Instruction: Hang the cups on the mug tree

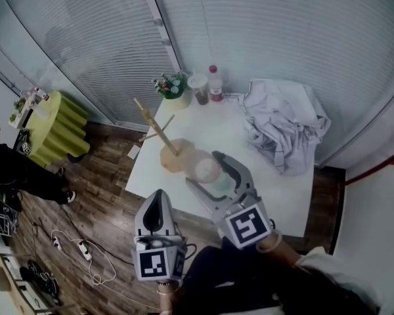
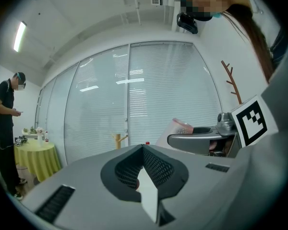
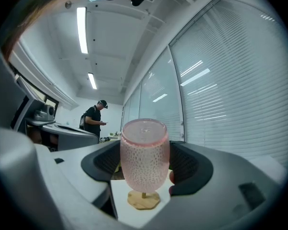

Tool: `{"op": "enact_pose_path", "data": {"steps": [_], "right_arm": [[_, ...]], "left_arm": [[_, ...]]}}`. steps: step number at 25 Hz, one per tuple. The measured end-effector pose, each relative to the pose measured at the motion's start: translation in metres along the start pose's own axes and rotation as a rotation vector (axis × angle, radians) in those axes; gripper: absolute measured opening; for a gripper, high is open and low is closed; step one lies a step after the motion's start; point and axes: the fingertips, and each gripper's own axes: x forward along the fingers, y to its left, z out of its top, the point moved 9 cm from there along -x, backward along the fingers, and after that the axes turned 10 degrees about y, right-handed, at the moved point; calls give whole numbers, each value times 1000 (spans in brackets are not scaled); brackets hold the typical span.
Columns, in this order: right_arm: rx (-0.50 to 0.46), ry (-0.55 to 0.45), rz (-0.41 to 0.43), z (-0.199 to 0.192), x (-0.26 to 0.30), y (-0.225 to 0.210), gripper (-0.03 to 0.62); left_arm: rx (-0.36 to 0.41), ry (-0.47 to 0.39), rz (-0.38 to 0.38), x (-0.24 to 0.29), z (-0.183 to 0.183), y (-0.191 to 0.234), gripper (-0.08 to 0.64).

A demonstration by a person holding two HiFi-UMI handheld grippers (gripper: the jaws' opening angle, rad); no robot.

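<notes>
Carrying looks like the step: right gripper (image 1: 205,172) clamps a pink, dimpled, translucent cup (image 3: 145,147) above the table (image 1: 269,182), just beside the mug tree (image 1: 159,135). Next it must be tilted so a peg (image 1: 165,121) catches it; no handle shows. Left gripper (image 1: 158,205) is closed, empty, off the table's edge.

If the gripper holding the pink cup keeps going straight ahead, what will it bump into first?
Probably the mug tree: its wooden base sits just beyond the pink cup that the right gripper holds. Depth is hard to judge.
</notes>
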Motion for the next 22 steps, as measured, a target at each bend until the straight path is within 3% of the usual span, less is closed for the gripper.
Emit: {"op": "enact_pose_path", "data": {"steps": [12,22], "right_arm": [[1,-15,34,8,16,0,322],[-19,-41,-2,19,36,9,322]], "left_arm": [[-21,-3,45,2,2,15,-1],[-24,-8,-9,13,1,40,-2]]}}
